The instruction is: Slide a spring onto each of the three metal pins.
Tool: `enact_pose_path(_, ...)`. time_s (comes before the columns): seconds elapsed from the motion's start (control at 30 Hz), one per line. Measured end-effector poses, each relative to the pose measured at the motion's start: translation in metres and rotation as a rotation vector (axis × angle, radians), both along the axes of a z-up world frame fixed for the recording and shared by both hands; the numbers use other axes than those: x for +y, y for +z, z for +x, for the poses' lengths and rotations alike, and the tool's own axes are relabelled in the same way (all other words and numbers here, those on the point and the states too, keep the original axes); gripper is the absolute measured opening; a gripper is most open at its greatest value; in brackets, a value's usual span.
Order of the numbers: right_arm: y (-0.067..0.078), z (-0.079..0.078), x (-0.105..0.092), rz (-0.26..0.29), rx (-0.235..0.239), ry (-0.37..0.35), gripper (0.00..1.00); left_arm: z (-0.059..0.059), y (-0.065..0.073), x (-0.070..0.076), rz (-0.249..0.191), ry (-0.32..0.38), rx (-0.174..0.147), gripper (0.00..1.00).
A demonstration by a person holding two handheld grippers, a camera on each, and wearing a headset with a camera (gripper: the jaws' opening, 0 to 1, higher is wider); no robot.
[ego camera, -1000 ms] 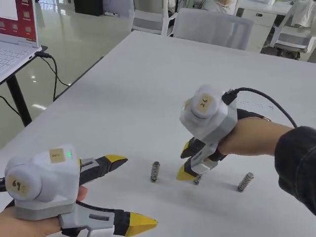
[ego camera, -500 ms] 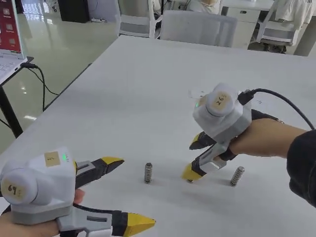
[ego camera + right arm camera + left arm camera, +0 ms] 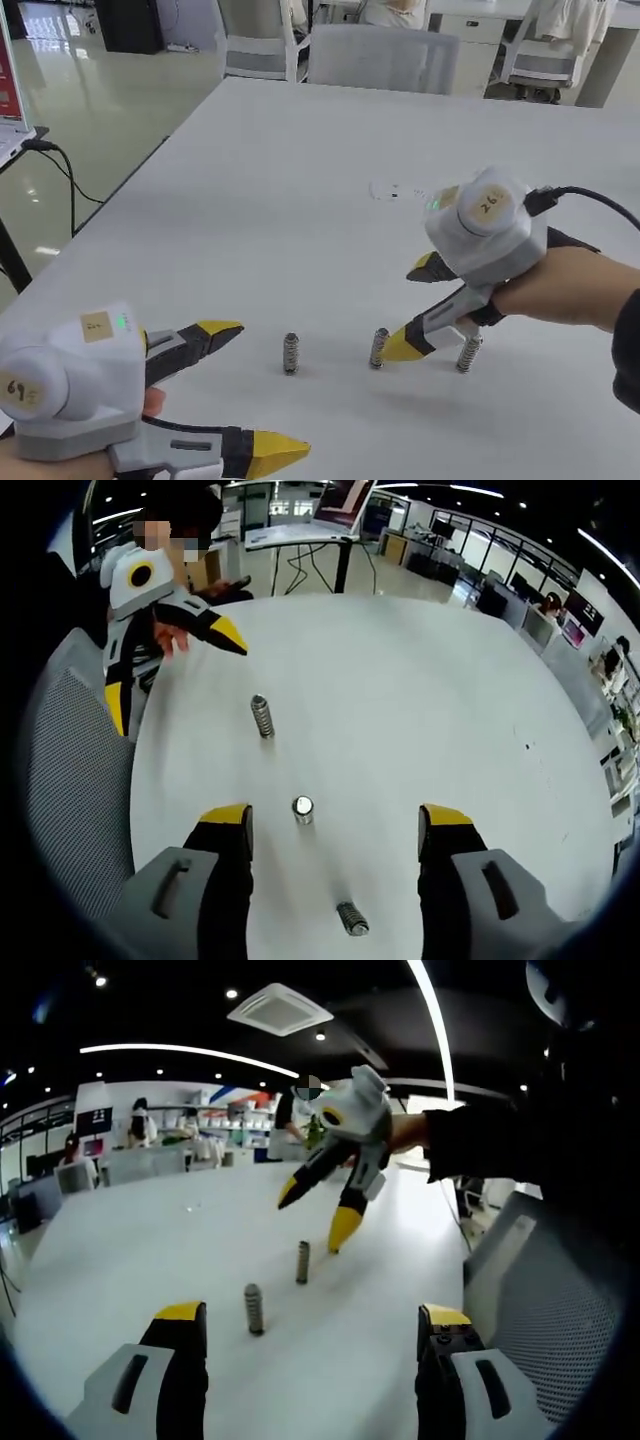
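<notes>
Three small metal springs stand upright in a row on the white table: left spring (image 3: 291,353), middle spring (image 3: 379,347), right spring (image 3: 468,352). Whatever pins are inside them are mostly hidden. From above, the middle one (image 3: 303,808) shows a round silver top. My right gripper (image 3: 408,310) is open, its lower yellow tip just right of the middle spring and clear of it. In its own view, the middle spring lies between the right gripper (image 3: 335,815) jaws. My left gripper (image 3: 255,390) hangs open at the near left, holding nothing, with two springs (image 3: 254,1309) (image 3: 302,1261) ahead of it.
The white table (image 3: 300,180) stretches far ahead and to the right. A small pale card or label (image 3: 392,190) lies further back. Chairs (image 3: 380,55) stand at the far edge. A black cable (image 3: 590,198) trails from the right gripper.
My right gripper has shifted right, from left of the middle spring to just right of it, and that spring now stands in plain sight. The left gripper has stayed put.
</notes>
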State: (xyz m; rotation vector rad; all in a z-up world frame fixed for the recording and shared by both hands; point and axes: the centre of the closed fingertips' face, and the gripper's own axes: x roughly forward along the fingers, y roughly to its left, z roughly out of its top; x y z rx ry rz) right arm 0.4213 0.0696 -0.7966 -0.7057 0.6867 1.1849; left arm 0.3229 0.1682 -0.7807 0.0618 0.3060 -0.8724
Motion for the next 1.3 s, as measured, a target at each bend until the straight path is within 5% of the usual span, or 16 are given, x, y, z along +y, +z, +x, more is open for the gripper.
enact_pose_path(0.7,0.013,0.008,-0.054,0.126,-0.048,-0.166,0.82,0.007,0.005,0.002,0.004,0.002,-0.005,0.83)
enact_pose_path(1.3,0.004,-0.019,-0.090,0.169,-0.042,-0.245,0.85,0.007,0.006,0.000,0.005,0.003,0.000,0.84)
